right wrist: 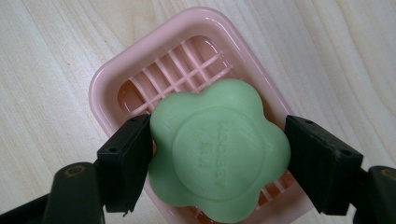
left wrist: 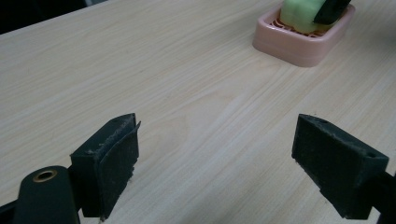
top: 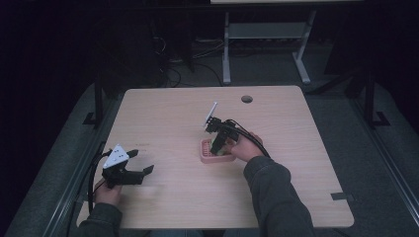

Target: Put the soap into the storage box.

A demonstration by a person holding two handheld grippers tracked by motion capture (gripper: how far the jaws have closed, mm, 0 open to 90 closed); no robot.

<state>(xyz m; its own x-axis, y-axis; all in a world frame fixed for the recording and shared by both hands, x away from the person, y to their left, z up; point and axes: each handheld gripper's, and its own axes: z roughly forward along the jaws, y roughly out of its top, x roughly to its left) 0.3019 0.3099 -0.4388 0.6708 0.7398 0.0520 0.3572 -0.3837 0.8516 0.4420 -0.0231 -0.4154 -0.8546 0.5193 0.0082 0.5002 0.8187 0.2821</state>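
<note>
At the left edge of the wooden table (top: 163, 118), the left gripper (top: 132, 169) rests low with its jaws spread wide and nothing between them, apparently parked out of the way while the other hand works. Toward the middle sits the pink soap dish (right wrist: 112, 79), its slatted floor meant to let water drain. Over it, the right gripper (top: 217, 144) points steeply down and clamps a green flower-shaped soap (right wrist: 217, 149) by two opposite sides, each pad pressed against a lobe (a grip across the width probably keeps the slippery bar from twisting). The soap sits in or just above the dish; which cannot be told.
</note>
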